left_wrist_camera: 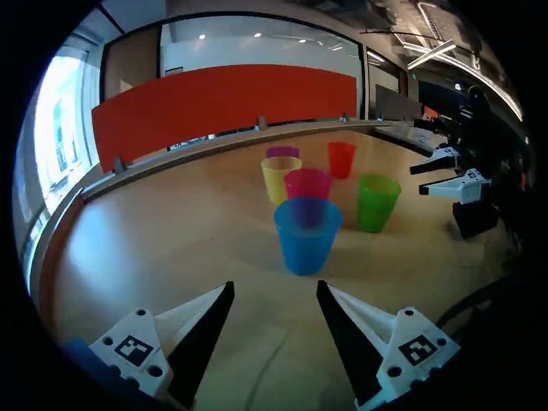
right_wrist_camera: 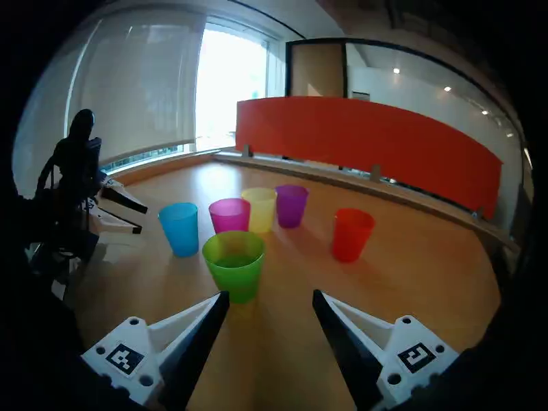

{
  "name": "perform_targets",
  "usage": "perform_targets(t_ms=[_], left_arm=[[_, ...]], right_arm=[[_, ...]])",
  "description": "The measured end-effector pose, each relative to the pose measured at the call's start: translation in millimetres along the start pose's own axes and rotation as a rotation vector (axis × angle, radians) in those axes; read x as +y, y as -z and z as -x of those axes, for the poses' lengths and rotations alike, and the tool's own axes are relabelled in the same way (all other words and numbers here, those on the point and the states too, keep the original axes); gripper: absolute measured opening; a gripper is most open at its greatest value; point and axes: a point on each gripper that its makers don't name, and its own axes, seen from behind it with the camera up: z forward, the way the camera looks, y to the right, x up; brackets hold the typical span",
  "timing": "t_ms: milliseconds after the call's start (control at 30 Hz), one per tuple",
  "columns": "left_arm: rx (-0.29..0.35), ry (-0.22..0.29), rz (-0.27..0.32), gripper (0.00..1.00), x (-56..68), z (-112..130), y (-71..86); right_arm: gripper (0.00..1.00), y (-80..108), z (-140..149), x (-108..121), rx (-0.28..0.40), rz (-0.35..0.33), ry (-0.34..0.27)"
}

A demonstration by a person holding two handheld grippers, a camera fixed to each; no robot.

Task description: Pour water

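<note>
**Readying to pour among six coloured cups**

Looking along the left gripper (left_wrist_camera: 274, 291), spread wide and holding nothing; facing a blue cup (left_wrist_camera: 307, 236), upright on a wooden table (left_wrist_camera: 171, 226), just ahead of the fingertips and not touching them; crowding close behind it, a pink cup (left_wrist_camera: 308, 183), a yellow cup (left_wrist_camera: 279, 177) and a purple cup (left_wrist_camera: 282, 151); standing a little apart to one side, a red cup (left_wrist_camera: 341, 159) and a green cup (left_wrist_camera: 377, 202).

Looking along the right gripper (right_wrist_camera: 269, 296), likewise spread wide and empty; facing the green cup, nearest of the group, upright and near the fingertips without contact.

Judging from thin, translucent walls: probably light, smooth plastic, slightly springy, unlikely to break but quick to skid or tip if nudged; heavier and steadier if filled. Impossible to tell of water inside any of them; showing a darker patch low inside the green cup, too unclear to call.

Best taken across the middle of the wall, below the rim and above the narrower base; squeezing gently to avoid buckling; helped by the upward-widening taper against slipping down.
</note>
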Motion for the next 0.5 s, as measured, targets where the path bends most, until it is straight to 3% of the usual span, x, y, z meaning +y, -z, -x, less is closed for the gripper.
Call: perform_targets(t_ms=[300,500], left_arm=[[0.063,0.040,-0.097,0.89,-20.9,-2,15.3],[0.094,0.050,-0.166,0.89,-41.7,-8,23.1]], right_arm=[[0.94,16.7,-4,15,0.067,0.104,-0.030],[0.94,24.7,-12,31,0.118,0.175,-0.051]])
